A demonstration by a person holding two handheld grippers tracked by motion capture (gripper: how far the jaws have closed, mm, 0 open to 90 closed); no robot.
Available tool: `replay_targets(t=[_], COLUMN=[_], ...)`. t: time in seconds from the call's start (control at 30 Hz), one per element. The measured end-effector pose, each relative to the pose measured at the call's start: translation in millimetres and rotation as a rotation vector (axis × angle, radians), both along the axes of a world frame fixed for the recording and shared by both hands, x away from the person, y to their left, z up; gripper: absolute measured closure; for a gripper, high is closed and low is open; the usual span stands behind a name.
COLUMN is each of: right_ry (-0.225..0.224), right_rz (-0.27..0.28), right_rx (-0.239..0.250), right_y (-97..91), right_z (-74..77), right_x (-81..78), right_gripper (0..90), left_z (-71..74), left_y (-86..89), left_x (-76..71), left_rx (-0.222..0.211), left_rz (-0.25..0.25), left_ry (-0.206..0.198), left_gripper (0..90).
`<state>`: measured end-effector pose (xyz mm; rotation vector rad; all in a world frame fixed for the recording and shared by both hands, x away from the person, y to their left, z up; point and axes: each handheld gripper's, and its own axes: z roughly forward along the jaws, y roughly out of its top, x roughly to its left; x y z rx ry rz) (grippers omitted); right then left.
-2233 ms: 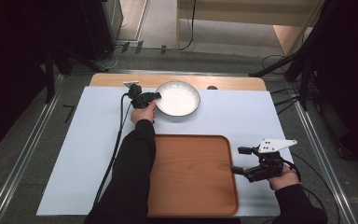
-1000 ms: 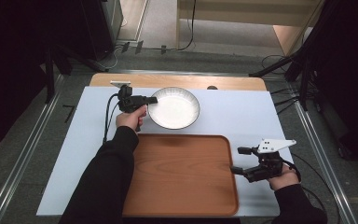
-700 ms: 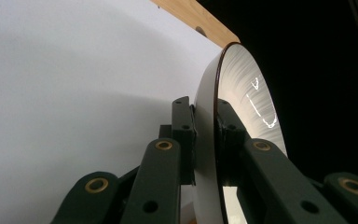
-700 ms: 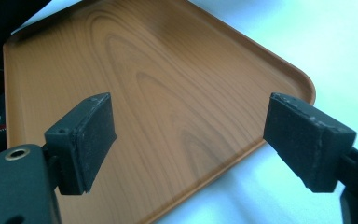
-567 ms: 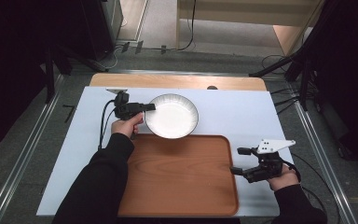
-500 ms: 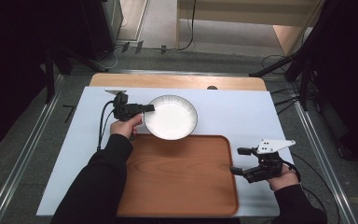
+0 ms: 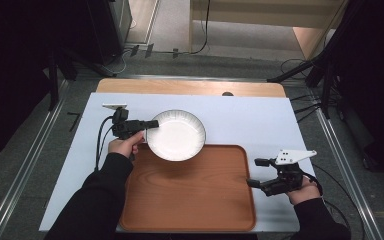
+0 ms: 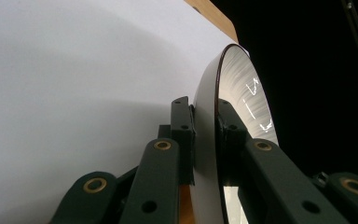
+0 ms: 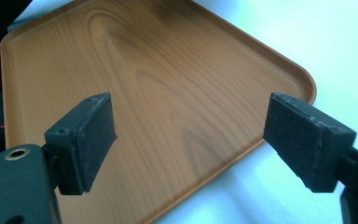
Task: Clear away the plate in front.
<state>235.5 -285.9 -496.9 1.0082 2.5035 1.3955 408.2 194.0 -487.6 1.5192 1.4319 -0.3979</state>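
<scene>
White cloth (image 7: 240, 120) is spread over the table, and no brand, label or writing can be read anywhere on it. At the left, the left gripper (image 7: 150, 124) is held level, its jaws clamped on the left rim of the white bowl (image 7: 177, 135); in the left gripper view the rim (image 8: 209, 140) is seen pinched between the two black pads. The bowl is carried over the cloth, its near edge overlapping the far left corner of the wooden tray (image 7: 190, 190). At the right, the right gripper (image 7: 256, 172) is held beside the tray's right edge (image 9: 279, 70), its jaws spread wide with nothing between them.
</scene>
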Motion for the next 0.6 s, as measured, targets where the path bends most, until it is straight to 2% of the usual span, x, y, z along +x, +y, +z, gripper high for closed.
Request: replay_targets(t=[0.4, 0.6], right_ry=[0.002, 0.001], right_rz=[0.007, 0.006], right_rx=[-0.005, -0.008], right_y=[0.7, 1.8], right_z=[-0.4, -0.4], right_x=[0.4, 0.2], right_gripper=[17.2, 17.3], left_z=[-5.4, -5.9], left_y=[9.5, 9.7], left_x=[-20.6, -28.5], left_rx=[-0.021, -0.017], left_rz=[-0.011, -0.022], left_ry=[0.005, -0.006], left_gripper=[80.8, 80.7])
